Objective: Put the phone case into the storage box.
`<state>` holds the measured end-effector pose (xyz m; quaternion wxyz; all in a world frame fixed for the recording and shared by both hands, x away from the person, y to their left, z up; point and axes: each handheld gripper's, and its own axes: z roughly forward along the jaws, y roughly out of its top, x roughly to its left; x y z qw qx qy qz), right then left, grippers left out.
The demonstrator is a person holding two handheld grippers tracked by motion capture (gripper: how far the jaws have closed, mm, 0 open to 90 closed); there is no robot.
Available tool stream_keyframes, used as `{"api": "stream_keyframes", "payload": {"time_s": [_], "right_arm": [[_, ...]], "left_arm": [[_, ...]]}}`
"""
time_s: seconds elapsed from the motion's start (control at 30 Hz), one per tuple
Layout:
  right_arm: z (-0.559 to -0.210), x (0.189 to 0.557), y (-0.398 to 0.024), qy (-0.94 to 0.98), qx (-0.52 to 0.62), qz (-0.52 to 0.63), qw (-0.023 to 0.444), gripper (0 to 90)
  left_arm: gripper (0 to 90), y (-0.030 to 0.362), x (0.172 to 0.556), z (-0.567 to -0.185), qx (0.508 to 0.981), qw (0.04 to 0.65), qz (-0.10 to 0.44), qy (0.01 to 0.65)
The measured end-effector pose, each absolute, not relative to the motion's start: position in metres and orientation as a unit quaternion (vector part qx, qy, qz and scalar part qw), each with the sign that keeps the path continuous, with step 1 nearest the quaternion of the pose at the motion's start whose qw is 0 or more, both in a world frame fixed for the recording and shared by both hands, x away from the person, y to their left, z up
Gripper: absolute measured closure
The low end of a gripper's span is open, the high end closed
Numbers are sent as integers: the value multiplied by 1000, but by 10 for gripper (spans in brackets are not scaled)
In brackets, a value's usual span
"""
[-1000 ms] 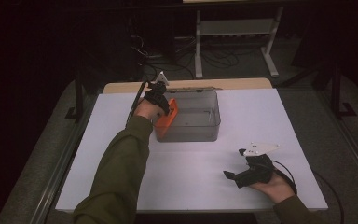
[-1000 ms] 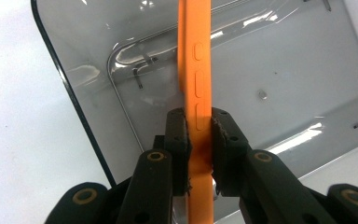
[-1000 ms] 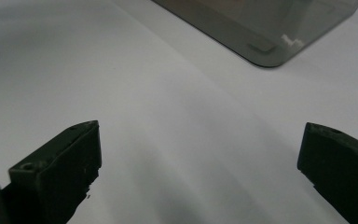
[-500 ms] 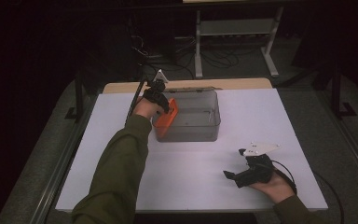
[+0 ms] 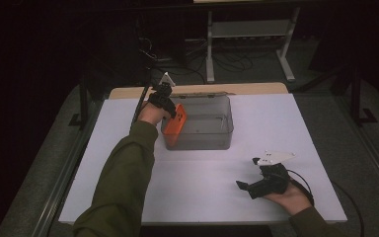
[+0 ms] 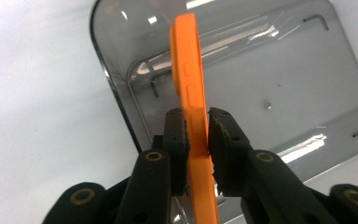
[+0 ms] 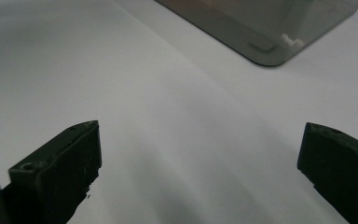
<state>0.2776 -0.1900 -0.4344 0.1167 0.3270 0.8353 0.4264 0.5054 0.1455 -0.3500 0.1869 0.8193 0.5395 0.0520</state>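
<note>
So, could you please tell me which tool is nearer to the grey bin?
Left. The left tool is at the grey bin's left end, clamped on an orange case held over it. The right tool sits open on the table, well short of the bin.

Lit table, dark room beyond.
In the high view we see the white table (image 5: 202, 197) brightly and evenly lit from above, while the floor and the far shelving fall off into near black; the picture is soft and slightly grainy. In the left gripper view we note white streaks of glare on the clear bin (image 6: 279, 70), with the black fingers (image 6: 223, 135) and the orange case (image 6: 189, 79) sharp. In the right gripper view the near fingers (image 7: 65, 163) are blurred, a soft grey shadow lies across the table surface between them, and the bin's corner (image 7: 265, 46) is out of focus.
</note>
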Motion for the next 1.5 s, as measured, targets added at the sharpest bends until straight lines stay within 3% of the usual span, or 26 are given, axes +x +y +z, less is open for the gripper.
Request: {"api": "stream_keyframes", "payload": {"time_s": [0.43, 1.03, 1.5], "right_arm": [[-435, 278, -190, 837, 326, 424, 117, 0], [-437, 277, -192, 839, 329, 418, 118, 0], [-437, 275, -192, 838, 331, 416, 122, 0]], "left_arm": [[652, 150, 500, -334, 824, 227, 58, 517], [456, 155, 490, -320, 853, 289, 66, 431], [208, 154, 476, -315, 872, 326, 80, 357]]}}
